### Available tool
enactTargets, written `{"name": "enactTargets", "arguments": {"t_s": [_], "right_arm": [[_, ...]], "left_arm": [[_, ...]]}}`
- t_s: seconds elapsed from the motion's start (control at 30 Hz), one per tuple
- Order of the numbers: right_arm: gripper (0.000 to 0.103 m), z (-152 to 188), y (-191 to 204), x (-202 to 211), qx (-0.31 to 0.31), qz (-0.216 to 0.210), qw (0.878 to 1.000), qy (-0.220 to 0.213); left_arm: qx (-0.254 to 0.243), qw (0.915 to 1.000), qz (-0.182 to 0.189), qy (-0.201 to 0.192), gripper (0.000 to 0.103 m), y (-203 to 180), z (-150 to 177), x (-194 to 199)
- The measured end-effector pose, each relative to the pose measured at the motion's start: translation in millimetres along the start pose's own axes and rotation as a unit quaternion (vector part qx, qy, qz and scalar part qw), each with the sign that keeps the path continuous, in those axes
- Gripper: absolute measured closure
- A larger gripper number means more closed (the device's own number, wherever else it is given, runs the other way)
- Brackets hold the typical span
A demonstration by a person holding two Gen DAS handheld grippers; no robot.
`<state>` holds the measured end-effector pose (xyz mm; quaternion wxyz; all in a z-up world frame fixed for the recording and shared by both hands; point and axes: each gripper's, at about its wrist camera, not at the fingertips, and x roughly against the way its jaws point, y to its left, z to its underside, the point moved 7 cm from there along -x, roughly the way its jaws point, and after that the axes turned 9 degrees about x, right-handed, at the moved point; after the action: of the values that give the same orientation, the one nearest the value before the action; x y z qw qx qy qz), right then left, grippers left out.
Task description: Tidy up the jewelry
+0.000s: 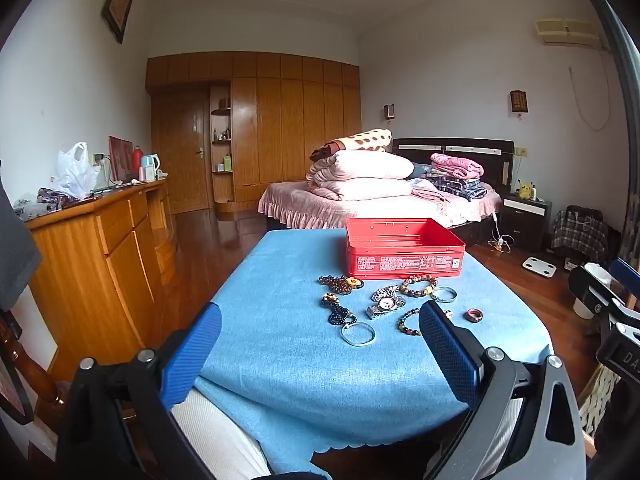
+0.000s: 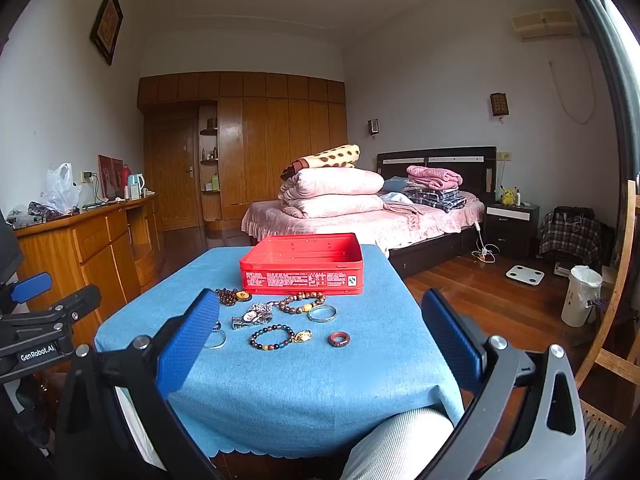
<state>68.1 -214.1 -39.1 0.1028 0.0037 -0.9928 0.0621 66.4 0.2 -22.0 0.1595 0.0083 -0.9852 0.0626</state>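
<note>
Nearest to us, both pairs of tongs hang at the near edge of the table, jaws spread wide with nothing between them: the left tongs and the right tongs, each tipped slightly downward toward the cloth. A pale-clad leg shows just under the near edge.

Beyond our fingers, the blue cloth lies bare along the near strip and down the left side, giving open room before the jewelry begins. Its scalloped hem hangs over the near edge.

We see the jewelry clustered mid-table, right of centre in the left view: a silver bangle closest, a multicoloured bead bracelet beside it, and a red ring lying flat, apart at the right. A wristwatch lies with its band running diagonally, low-left to upper-right. Behind it sit a brown bead bracelet and a second silver bangle.

Farthest, the red tin stands open, empty, its long side facing us, just behind the beads and well inside the table's far edge.
</note>
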Motion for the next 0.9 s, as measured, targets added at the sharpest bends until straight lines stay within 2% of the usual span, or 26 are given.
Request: {"name": "enactTargets", "arguments": {"t_s": [0.9], "right_arm": [[0.005, -2.1, 0.2, 2.2, 0.002, 0.001, 1.0, -0.001]], "left_arm": [[-0.002, 1.0, -0.001, -0.001, 0.006, 0.0, -0.2, 0.0]]}}
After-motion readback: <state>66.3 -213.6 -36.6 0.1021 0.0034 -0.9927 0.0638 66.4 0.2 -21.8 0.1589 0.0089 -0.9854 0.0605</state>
